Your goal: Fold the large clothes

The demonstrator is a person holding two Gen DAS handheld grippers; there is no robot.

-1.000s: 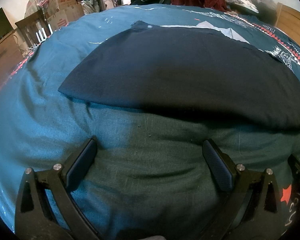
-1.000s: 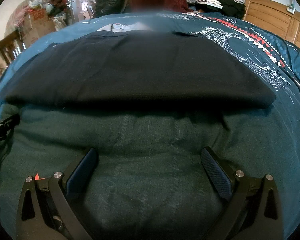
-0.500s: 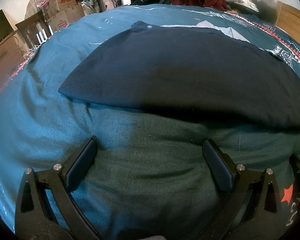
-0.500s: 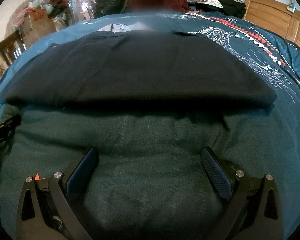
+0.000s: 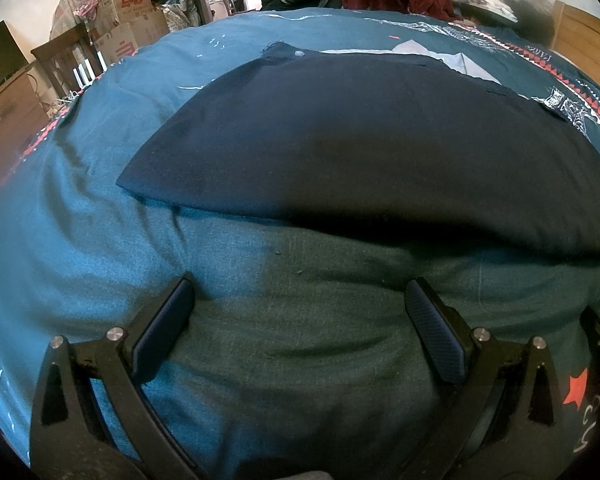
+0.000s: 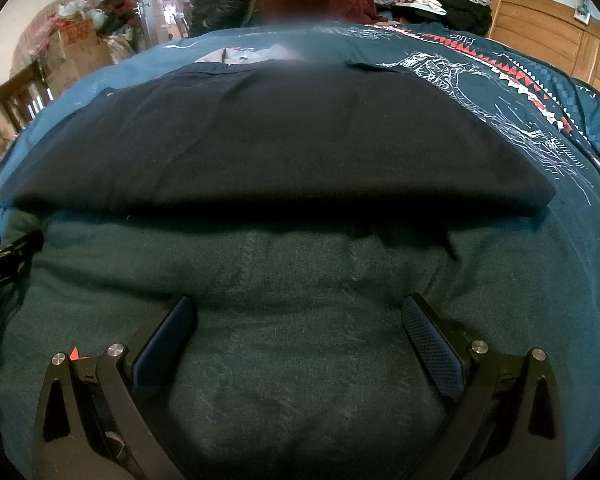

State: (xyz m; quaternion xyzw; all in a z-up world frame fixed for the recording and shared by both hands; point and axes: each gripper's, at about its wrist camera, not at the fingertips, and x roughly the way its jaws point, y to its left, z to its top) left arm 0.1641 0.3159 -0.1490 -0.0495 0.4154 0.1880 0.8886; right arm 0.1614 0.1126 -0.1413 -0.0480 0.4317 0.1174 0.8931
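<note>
Nothing has moved; left claw's (image 6: 4, 258) label reads "Robot.AI"

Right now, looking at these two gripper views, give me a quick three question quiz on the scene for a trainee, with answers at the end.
1. True or false: the left gripper is shut on the dark navy garment.
2. What does the garment lie on? A) a wooden floor B) a teal bedspread C) a chair
3. Fill in: in the right wrist view, the right gripper hovers over bare ____, short of the garment's near edge.

Key
1. False: its jaws stand wide apart, holding nothing.
2. B
3. bedspread
</note>
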